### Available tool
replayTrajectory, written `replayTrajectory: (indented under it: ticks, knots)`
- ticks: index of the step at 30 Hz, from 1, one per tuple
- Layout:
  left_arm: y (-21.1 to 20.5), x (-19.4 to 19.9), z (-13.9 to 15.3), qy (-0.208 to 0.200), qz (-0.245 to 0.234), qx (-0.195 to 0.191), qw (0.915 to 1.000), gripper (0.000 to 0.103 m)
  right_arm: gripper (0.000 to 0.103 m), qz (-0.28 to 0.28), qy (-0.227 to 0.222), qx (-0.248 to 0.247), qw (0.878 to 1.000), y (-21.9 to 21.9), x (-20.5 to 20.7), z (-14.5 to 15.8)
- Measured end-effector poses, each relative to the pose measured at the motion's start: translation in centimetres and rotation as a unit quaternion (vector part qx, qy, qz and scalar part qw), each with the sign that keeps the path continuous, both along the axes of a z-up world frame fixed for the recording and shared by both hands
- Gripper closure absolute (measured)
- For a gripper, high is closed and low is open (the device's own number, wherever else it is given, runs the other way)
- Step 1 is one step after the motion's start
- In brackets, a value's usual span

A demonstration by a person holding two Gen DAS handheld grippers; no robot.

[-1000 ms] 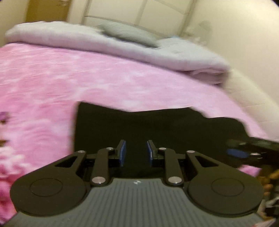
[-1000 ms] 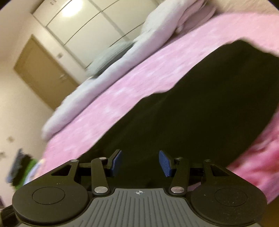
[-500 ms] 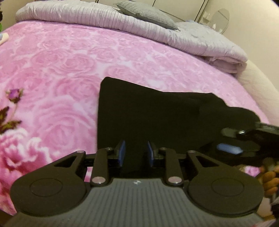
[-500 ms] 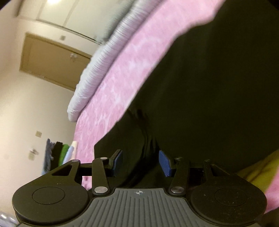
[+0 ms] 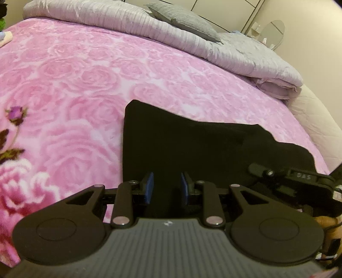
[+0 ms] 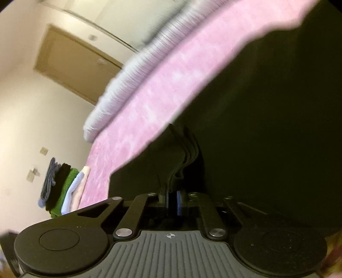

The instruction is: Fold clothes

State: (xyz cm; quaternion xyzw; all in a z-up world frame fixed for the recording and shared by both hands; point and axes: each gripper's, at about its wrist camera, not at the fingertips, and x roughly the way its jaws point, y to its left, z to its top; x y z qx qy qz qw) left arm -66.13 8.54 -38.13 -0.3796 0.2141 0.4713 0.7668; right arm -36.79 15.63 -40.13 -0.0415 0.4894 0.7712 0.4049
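A black garment (image 5: 192,145) lies spread on the pink rose-patterned bedspread (image 5: 74,85). My left gripper (image 5: 166,188) hovers open over the garment's near edge, blue pads apart, with black cloth showing in the gap. In the right wrist view the same black garment (image 6: 267,107) fills the right side, and my right gripper (image 6: 173,200) is shut on a bunched fold of it. The right gripper's body (image 5: 299,179) shows at the right edge of the left wrist view, over the garment's right end.
A folded grey quilt (image 5: 192,36) and a grey pillow (image 5: 183,19) lie along the bed's far side. A stack of folded clothes (image 6: 62,188) sits at the bed's far corner. A door (image 6: 72,62) and wall stand beyond. The mattress edge (image 5: 316,119) shows at right.
My right gripper has shut on a fold of the black garment; it was open before. The left gripper stays open and has tilted down, now showing more of the bedspread.
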Motion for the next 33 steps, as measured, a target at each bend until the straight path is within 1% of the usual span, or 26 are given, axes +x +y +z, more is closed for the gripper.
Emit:
replayTrajectory:
  ticks: [2, 4, 6, 8, 10, 12, 15, 17, 20, 23, 27, 32, 33]
  knots:
    - [0.3, 0.4, 0.3, -0.007, -0.007, -0.001, 0.9999, 0.081, 0.097, -0.012, -0.024, 0.042, 0.999, -0.8, 1.0, 1.5]
    - [0.4, 1.4, 0.8, -0.014, -0.019, 0.005, 0.9997, 0.081, 0.097, -0.037, -0.048, 0.079, 0.995, -1.4, 3.0, 3.1]
    - [0.4, 2.6, 1.1, -0.020, -0.036, 0.010, 0.9991, 0.080, 0.097, -0.068, -0.065, 0.100, 0.991, -1.6, 5.4, 4.3]
    - [0.4, 4.1, 1.1, -0.025, -0.057, 0.010, 0.9980, 0.080, 0.097, -0.103, -0.088, 0.107, 0.985, -2.0, 7.9, 4.7]
    - [0.5, 5.7, 0.8, -0.023, -0.079, 0.005, 0.9966, 0.080, 0.097, -0.139, -0.107, 0.091, 0.980, -2.2, 10.6, 4.1]
    - [0.5, 7.3, 0.3, -0.016, -0.096, -0.001, 0.9953, 0.080, 0.097, -0.165, -0.108, 0.059, 0.979, -2.1, 13.0, 2.7]
    - [0.6, 9.0, -0.4, 0.006, -0.111, -0.005, 0.9938, 0.080, 0.097, -0.179, -0.091, 0.013, 0.980, -1.8, 14.6, 0.2]
    - [0.7, 9.6, -0.8, 0.016, -0.113, -0.009, 0.9934, 0.080, 0.097, -0.181, -0.085, 0.004, 0.980, -2.0, 14.9, -0.6]
    - [1.0, 9.9, -1.2, 0.025, -0.112, -0.016, 0.9932, 0.080, 0.097, -0.182, -0.089, 0.012, 0.979, -2.1, 15.1, -0.2]
    - [1.2, 10.2, -0.9, 0.031, -0.114, -0.014, 0.9929, 0.080, 0.097, -0.183, -0.095, 0.031, 0.978, -1.9, 15.5, 0.1]
    - [1.5, 11.2, -0.5, 0.034, -0.124, -0.009, 0.9917, 0.080, 0.097, -0.204, -0.120, 0.046, 0.971, -2.4, 17.2, 0.4]
    - [2.0, 13.1, -1.2, 0.041, -0.143, -0.015, 0.9887, 0.080, 0.097, -0.229, -0.150, 0.065, 0.960, -2.9, 19.4, 0.7]
    - [2.1, 13.5, -1.3, 0.043, -0.148, -0.015, 0.9880, 0.080, 0.097, -0.231, -0.147, 0.062, 0.960, -2.9, 19.8, 0.3]
